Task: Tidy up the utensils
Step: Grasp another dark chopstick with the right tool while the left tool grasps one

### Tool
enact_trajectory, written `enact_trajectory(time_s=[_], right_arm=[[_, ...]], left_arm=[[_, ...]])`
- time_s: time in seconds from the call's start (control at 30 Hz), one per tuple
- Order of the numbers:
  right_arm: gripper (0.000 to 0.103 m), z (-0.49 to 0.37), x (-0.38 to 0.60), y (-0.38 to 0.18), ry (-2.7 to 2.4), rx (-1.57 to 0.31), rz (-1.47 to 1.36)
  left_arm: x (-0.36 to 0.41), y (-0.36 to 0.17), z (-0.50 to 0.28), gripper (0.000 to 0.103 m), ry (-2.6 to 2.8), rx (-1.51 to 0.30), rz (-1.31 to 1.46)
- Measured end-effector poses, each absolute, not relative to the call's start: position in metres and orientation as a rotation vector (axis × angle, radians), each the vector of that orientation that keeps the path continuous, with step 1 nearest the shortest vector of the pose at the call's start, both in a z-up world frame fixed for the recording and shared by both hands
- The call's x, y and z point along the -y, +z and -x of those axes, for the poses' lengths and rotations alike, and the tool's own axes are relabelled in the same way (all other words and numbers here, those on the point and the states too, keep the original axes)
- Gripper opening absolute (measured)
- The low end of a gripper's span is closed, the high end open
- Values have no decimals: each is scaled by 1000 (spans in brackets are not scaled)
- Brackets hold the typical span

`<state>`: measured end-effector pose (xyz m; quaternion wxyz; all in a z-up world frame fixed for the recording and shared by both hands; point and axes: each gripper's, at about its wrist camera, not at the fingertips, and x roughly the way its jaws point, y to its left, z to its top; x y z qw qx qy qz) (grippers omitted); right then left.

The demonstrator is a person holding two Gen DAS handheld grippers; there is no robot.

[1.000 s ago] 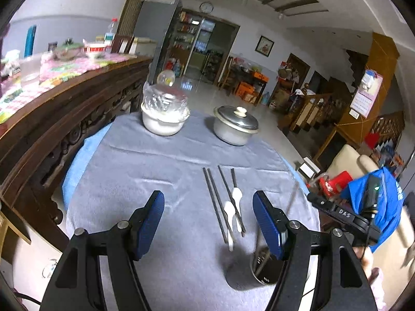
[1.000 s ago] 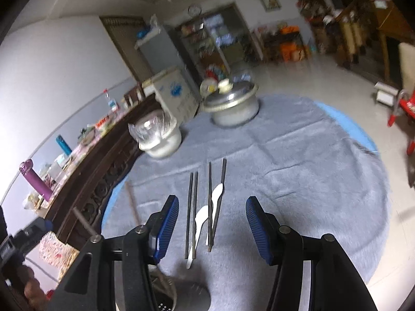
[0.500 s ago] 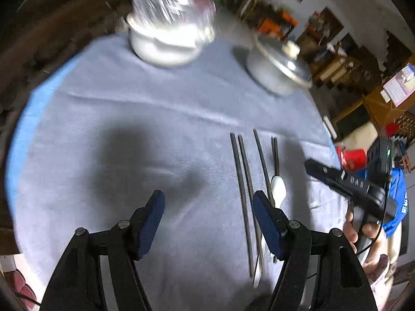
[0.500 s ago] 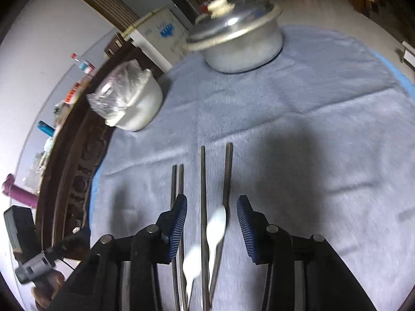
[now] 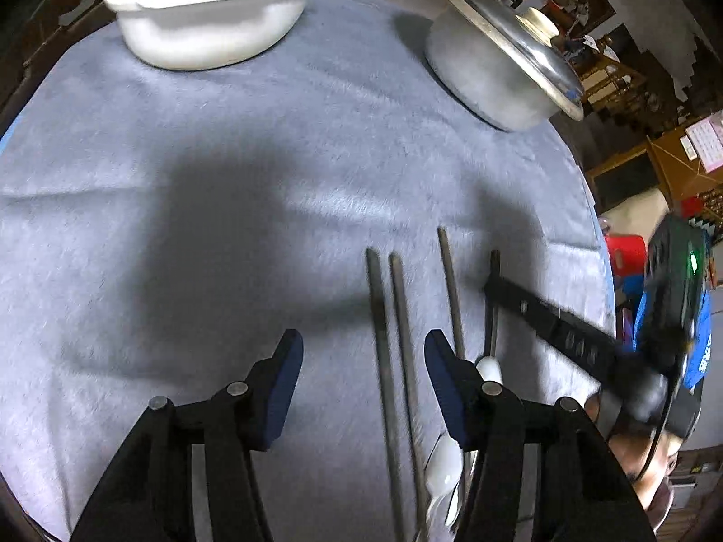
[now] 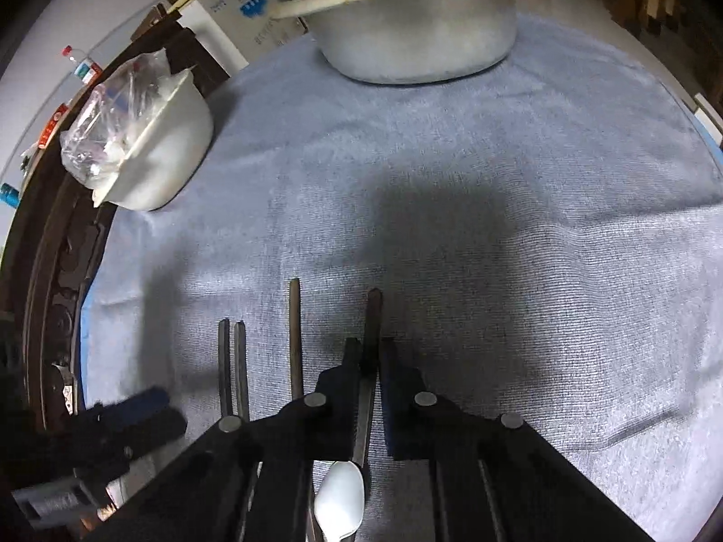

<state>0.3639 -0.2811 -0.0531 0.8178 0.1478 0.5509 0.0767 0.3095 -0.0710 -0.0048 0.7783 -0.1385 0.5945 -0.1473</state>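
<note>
The right gripper [image 6: 370,361], its jaws just closed, pinches the rightmost chopstick [image 6: 373,311] lying on the grey-clothed surface [image 6: 497,207], the metal pot [image 6: 420,36] at twelve o'clock. The left gripper [image 5: 361,357], jaws closing yet still apart, straddles two chopsticks [image 5: 388,316] without touching; a white spoon [image 5: 445,465] lies at five o'clock.

Right claw [image 6: 370,361] pinched nearly closed, angled down; left claw [image 5: 361,361] half-spread, closing.

Four dark chopsticks [image 5: 384,361] lying roughly parallel, two white spoons [image 5: 445,460] among them (bowls upward)
</note>
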Motion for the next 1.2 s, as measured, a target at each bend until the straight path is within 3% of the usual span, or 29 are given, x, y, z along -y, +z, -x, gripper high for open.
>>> enact_trajectory(time_s=[0.17,0.33,0.73,0.77,0.83,1.2], right_arm=[[9,-357,288,-53,185,-1167,-337],[8,-346,292,-46,200,-1144,-335],[8,-338,296,-33,223,-1110,-348],[8,-337,297,-33,228,-1107,-352],[8,-336,298,-32,238,-1099,-364],[8,-317,301,-12,264,-1039,-360]], left_arm=[[83,-9,-321,57,-298,-1290,300],[82,-19,-322,36,-265,-1322,291],[98,-14,-334,34,-211,-1275,240],[99,-14,-334,30,-208,-1270,226],[101,-15,-333,8,-224,-1259,206],[82,0,-311,5,-261,-1217,205]])
